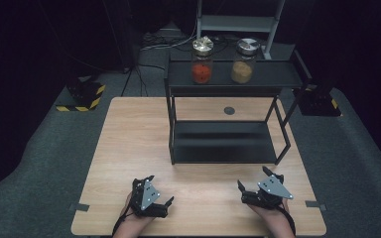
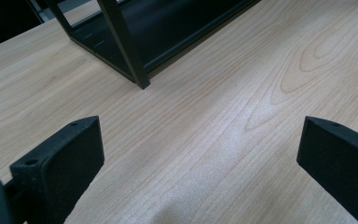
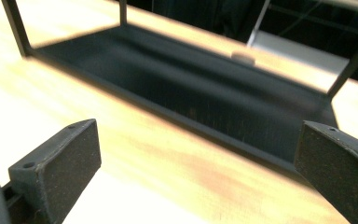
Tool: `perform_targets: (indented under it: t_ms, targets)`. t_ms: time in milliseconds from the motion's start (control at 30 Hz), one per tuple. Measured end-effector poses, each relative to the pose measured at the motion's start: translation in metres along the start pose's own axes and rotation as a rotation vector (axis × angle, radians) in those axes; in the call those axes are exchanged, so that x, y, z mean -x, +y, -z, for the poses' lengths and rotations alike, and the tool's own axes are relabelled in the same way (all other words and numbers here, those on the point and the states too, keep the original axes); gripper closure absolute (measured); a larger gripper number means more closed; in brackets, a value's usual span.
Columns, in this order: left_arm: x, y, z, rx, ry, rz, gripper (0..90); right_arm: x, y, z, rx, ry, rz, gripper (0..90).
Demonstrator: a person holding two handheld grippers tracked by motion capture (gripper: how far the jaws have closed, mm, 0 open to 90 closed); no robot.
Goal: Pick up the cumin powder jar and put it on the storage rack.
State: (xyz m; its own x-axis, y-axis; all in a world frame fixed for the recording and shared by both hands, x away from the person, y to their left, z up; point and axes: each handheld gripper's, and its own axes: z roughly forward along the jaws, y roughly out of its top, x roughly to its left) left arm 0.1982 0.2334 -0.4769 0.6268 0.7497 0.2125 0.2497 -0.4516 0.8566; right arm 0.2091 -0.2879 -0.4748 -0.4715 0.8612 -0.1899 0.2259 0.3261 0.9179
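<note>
While both grippers (image 1: pixel 159 191) (image 1: pixel 254 179) gape empty, jars (image 1: pixel 202 61) top the shelf (image 1: pixel 278 75).

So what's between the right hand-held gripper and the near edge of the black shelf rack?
Nothing: in the high view, bare wooden table separates the right hand-held gripper from the rack; the right gripper view agrees.

The rack (image 3: pixel 205 107) is blurred and cut off in the right gripper view.
</note>
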Motion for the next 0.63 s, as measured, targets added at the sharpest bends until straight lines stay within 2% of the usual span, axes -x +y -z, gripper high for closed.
perform_targets:
  t_ms: [133, 167, 233, 367, 633]
  targets:
    - [0.000, 0.000, 0.000, 0.001, 0.001, -0.001, 0.9, -0.002, -0.005, -0.004, -0.052, -0.008, 0.003, 0.0]
    - [0.000, 0.000, 0.000, 0.002, 0.001, -0.002, 0.9, -0.003, -0.003, -0.004, -0.073, -0.018, 0.013, 0.0]
    - [0.000, 0.000, 0.000, 0.000, 0.000, -0.001, 0.9, -0.006, -0.005, -0.003, -0.064, -0.032, 0.034, 0.0]
    - [0.001, 0.000, 0.000, -0.001, 0.000, -0.007, 0.8, -0.008, 0.004, -0.006, -0.127, -0.036, 0.068, 0.0]
    - [0.000, 0.000, 0.000, -0.003, -0.008, -0.010, 0.8, -0.014, 0.008, -0.007, -0.154, -0.041, 0.109, 0.0]
